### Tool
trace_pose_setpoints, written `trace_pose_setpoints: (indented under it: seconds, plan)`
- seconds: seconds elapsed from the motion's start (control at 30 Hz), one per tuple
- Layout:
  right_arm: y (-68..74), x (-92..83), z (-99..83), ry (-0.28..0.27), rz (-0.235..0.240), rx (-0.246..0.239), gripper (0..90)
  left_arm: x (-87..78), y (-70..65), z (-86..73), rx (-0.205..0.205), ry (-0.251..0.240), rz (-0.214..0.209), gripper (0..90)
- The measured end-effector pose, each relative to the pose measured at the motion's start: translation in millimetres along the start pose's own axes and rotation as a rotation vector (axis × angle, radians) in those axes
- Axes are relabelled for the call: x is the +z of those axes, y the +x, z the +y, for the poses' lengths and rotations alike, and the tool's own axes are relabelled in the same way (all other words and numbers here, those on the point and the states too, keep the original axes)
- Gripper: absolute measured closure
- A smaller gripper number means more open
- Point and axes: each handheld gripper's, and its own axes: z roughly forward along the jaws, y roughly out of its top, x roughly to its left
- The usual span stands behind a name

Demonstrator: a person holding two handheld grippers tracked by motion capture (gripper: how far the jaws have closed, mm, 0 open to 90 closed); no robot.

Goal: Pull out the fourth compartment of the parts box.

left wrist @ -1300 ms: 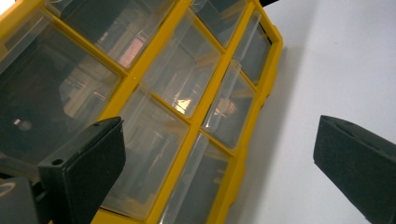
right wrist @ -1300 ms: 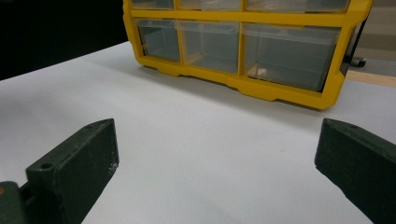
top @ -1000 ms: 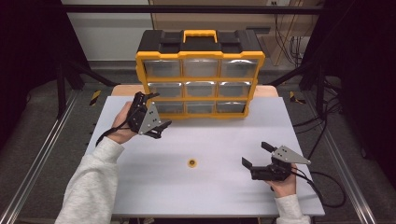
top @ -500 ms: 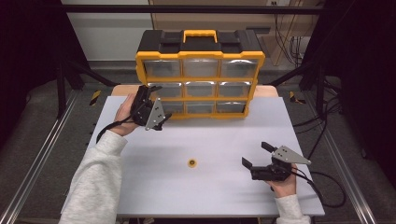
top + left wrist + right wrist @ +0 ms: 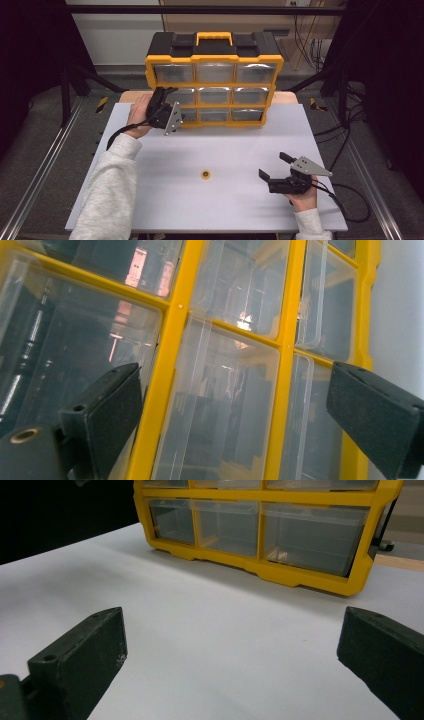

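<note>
A yellow and black drawer organizer (image 5: 215, 80) with clear drawers stands upright at the back of the white table (image 5: 230, 145). My left gripper (image 5: 175, 109) is up against its lower left drawers. In the left gripper view the open jaws (image 5: 235, 410) face the yellow frame (image 5: 170, 365) and clear drawer fronts at close range; they have just been closing a little, with nothing gripped between them. My right gripper (image 5: 274, 166) rests open near the front right of the table, its jaws (image 5: 232, 655) wide apart over bare table, facing the organizer (image 5: 260, 570). A small yellow round piece (image 5: 205, 174) lies mid-table.
Dark frame rails run along both sides of the table. A cable trails from the right gripper off the table's front right corner. The person's left sleeve (image 5: 107, 195) lies over the front left of the table.
My left gripper has moved away and to the right, from open table up to the organizer's lower left drawers. The right gripper and the small yellow piece have stayed put.
</note>
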Motion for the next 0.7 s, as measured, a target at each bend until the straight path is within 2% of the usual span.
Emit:
trace_pose_setpoints:
  seconds: [0.2, 0.37, 0.43, 0.53, 0.7]
  plan:
    - [-0.4, -0.1, -0.1, -0.002, -0.001, 0.004, 0.1, 6.9, -2.6, -4.1, 0.058, 0.011, 0.017, 11.6]
    - [-0.4, -0.3, -0.2, 0.000, -0.002, 0.003, 0.2, 12.0, -2.7, -9.7, 0.077, 0.013, 0.048, 16.1]
    - [-0.5, 0.1, -0.5, 0.001, -0.002, 0.002, 0.1, 14.1, -3.1, -11.1, 0.071, 0.009, 0.048, 17.7]
    - [-0.3, 0.5, -0.9, 0.004, -0.001, 0.002, 0.2, 16.5, -4.9, -11.6, 0.091, 0.012, 0.053, 20.1]
    - [-0.3, -0.1, -0.7, 0.002, -0.001, 0.003, 0.1, 18.6, -4.9, -11.5, 0.110, 0.009, 0.077, 29.0]
